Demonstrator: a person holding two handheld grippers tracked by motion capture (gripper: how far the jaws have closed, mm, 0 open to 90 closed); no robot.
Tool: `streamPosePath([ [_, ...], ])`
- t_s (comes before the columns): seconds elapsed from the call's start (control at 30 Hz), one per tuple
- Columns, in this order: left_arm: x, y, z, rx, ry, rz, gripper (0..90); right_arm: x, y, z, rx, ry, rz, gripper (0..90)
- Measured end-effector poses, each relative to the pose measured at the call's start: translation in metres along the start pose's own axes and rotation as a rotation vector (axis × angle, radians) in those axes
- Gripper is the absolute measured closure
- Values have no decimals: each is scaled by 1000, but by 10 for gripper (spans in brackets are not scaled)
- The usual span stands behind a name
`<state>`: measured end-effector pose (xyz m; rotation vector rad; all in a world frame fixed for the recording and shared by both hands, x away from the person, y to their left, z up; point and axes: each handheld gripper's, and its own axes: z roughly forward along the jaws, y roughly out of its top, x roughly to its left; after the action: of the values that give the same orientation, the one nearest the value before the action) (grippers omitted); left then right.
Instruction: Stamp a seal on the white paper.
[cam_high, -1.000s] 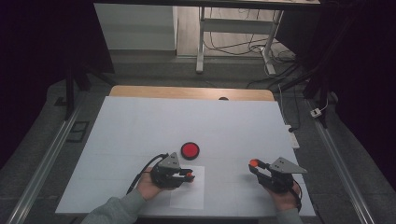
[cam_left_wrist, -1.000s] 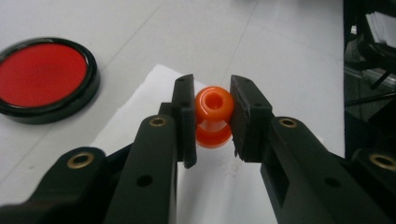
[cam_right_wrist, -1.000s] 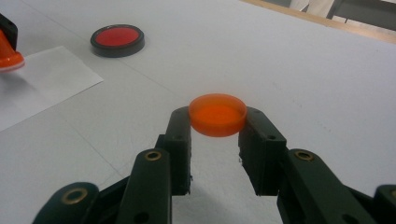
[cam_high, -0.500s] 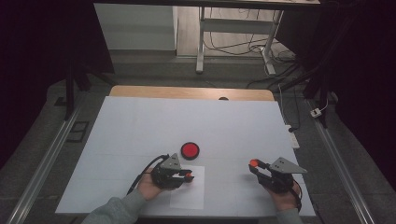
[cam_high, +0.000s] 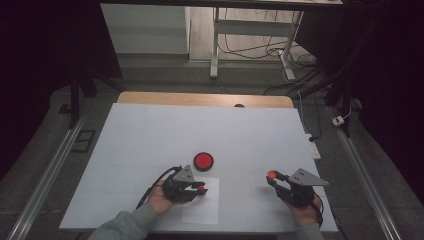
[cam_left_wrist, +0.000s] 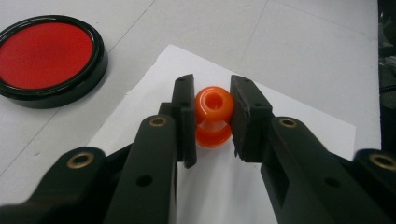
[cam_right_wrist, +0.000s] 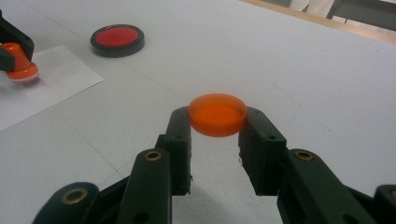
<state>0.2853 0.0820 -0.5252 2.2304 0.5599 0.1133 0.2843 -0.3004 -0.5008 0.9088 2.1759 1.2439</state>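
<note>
We are looking at a small orange stamp, shaped like a spool with a round knob on top, which the left gripper is gripping by the waist, its black fingers pressing on both sides. The stamp's base is sitting on or just above a white sheet of paper lying on the table; we cannot tell whether it is touching. Beside the paper's far edge, a round ink pad, red inside a black rim, is resting uncovered. Well apart to the right, the right gripper is holding the stamp's shallow orange cap between its closed fingers, clear of the table surface. Comparing with the high view of a second ago, nothing is shifting: both hands, the stamp, the cap and the pad are keeping the same places. We are judging from this that the stamp is being held down, or poised, for an imprint on the paper. The left hand is lying low near the table's near edge, gripper pointing right across the paper; the right hand is angling its gripper leftward and slightly up.
</note>
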Motion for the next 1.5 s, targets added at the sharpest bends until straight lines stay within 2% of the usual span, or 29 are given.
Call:
streamPosePath([
  [0.3,-2,-2,4,23,6,20,725,0,0,0,1,1,0,645],
  [0.47,-4,-5,5,8,15,23,725,0,0,0,1,1,0,646],
  [0.73,-10,-6,5,19,54,95,728,1,0,2,-3,6,3,645],
  [1.23,-13,-13,6,-23,80,102,730,2,1,2,3,7,-3,646],
  [1.5,-13,-14,6,-34,74,83,730,2,0,2,4,9,-1,645],
])
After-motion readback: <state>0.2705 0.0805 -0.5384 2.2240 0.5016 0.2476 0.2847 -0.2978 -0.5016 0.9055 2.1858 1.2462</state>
